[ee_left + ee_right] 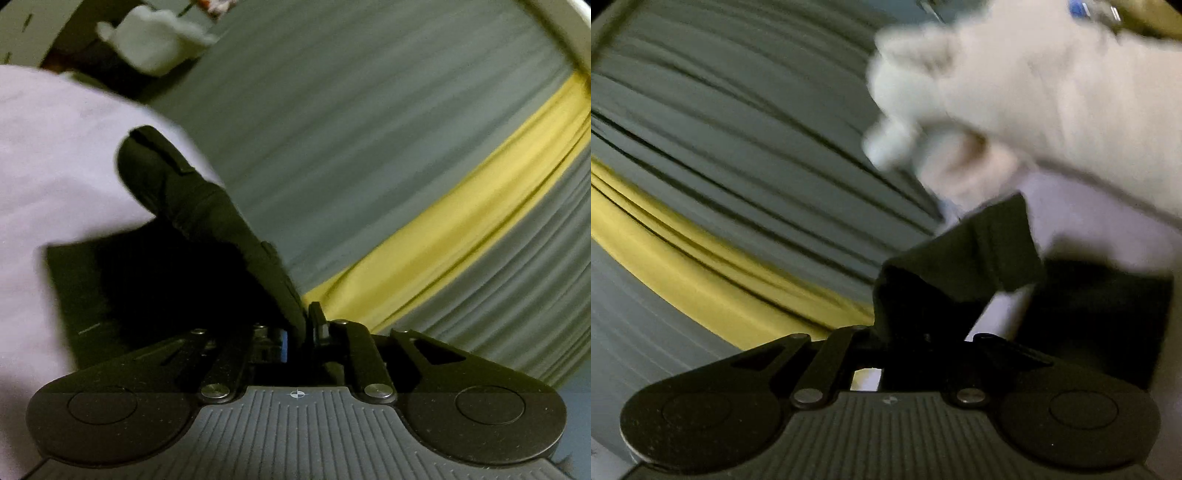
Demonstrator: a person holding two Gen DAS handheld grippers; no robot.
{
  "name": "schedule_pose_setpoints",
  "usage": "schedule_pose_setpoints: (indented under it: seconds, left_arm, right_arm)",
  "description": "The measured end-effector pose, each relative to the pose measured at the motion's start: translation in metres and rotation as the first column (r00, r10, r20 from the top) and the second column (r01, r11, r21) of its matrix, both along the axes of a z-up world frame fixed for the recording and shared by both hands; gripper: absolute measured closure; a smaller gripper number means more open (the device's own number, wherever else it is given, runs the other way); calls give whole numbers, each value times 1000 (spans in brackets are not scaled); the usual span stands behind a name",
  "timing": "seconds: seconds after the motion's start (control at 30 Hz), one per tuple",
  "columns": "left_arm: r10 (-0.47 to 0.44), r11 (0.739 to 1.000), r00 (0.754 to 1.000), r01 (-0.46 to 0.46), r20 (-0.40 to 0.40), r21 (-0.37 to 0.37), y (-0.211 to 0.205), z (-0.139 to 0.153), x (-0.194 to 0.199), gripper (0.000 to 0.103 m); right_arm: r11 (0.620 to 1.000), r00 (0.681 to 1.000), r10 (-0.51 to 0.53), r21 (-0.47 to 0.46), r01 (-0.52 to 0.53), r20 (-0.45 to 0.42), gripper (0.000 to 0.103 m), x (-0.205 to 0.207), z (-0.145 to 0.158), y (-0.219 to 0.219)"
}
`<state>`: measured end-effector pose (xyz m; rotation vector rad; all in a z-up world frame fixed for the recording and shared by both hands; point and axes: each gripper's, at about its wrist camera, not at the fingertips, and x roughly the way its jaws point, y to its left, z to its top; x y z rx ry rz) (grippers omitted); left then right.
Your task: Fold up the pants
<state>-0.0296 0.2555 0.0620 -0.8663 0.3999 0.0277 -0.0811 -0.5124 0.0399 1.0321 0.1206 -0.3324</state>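
The pants are dark, nearly black cloth. In the left wrist view my left gripper [308,317] is shut on the pants [192,221], which run up and to the left from the jaws, lifted off the surface. In the right wrist view my right gripper [908,332] is shut on a bunched edge of the pants [964,251], also held up. The fingertips of both grippers are hidden by the cloth. A white-gloved hand [1015,96] shows close above the right gripper, and far off in the left wrist view [155,40].
A grey striped sheet [351,110] with a yellow band [461,221] lies below both grippers; it also shows in the right wrist view [738,122]. A pale lilac cloth [55,155] fills the left of the left wrist view. Both views are motion-blurred.
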Motion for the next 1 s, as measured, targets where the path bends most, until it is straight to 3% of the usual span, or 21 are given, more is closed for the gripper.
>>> schedule_pose_setpoints:
  seconds: [0.07,0.13,0.17,0.23,0.27,0.33,0.4,0.47,0.53,0.57,0.63,0.67,0.7,0.73,0.77,0.8,0.83,0.87,0.9,0.97,1.0]
  left_arm:
    - [-11,1000,988,12,-155,8,5,-32,-4,82]
    - [-6,1000,962,9,-274,12,8,-57,-7,75]
    - [1,1000,952,4,-305,14,9,-65,-8,75]
    - [24,999,957,-34,-290,-31,15,-67,-16,72]
    - [54,998,960,-65,-276,-29,18,-63,-18,64]
    - [95,994,962,-104,-256,-24,24,-52,-21,54]
    - [92,992,959,-110,-266,-55,32,-50,-18,53]
    - [119,990,948,-138,-296,-43,34,-48,-18,52]
    - [144,989,941,-142,-306,30,19,-41,-32,49]
    - [186,981,929,-159,-320,108,15,-36,-35,47]
    - [291,934,902,-195,-320,300,4,-22,-39,45]
    - [349,891,888,-214,-300,401,-4,-13,-42,44]
    - [361,861,895,-211,-263,463,-12,-5,-44,42]
    - [334,848,917,-190,-219,495,-21,4,-43,38]
    - [278,846,945,-156,-172,509,-32,13,-41,32]
    - [221,849,966,-121,-137,515,-43,22,-39,28]
    - [168,850,979,-86,-114,520,-55,27,-33,20]
    - [107,851,989,-39,-100,524,-70,31,-27,16]
    - [21,850,995,36,-101,526,-88,32,-15,15]
    - [-103,840,988,150,-119,521,-122,28,4,14]
    - [-163,830,976,215,-144,515,-142,20,16,14]
  right_arm:
    - [996,997,-7,-89,0,-76,98,-8,-8,-1]
    - [992,972,-3,-120,-25,-233,98,-4,-31,-1]
    - [987,937,-17,-153,-39,-348,96,1,-45,2]
    - [980,854,-31,-185,-77,-519,94,11,-71,7]
    - [983,833,-31,-166,-74,-553,94,10,-81,9]
    - [993,862,-19,-111,-43,-507,89,3,-88,10]
    - [997,873,7,-67,-45,-487,80,4,-89,9]
    - [991,849,5,-111,-75,-529,77,15,-82,13]
    - [970,797,-71,-226,-83,-599,77,22,-69,23]
    - [955,775,-119,-285,-81,-620,77,22,-64,28]
    - [935,731,-206,-352,-49,-650,70,19,-54,34]
    - [928,718,-240,-371,-27,-653,66,16,-49,36]
    - [920,708,-273,-392,-5,-651,58,13,-44,39]
    - [900,685,-334,-435,28,-648,55,11,-39,43]
    - [874,663,-391,-483,50,-639,51,10,-33,49]
    - [843,643,-444,-533,66,-624,40,5,-26,56]
    - [815,635,-485,-574,79,-602,37,7,-21,62]
    - [797,659,-496,-598,86,-566,37,7,-15,69]
    - [793,705,-468,-605,70,-533,37,7,-9,78]
    - [809,783,-363,-588,-5,-505,37,17,-5,97]
    - [819,807,-297,-571,-60,-511,36,25,-8,109]
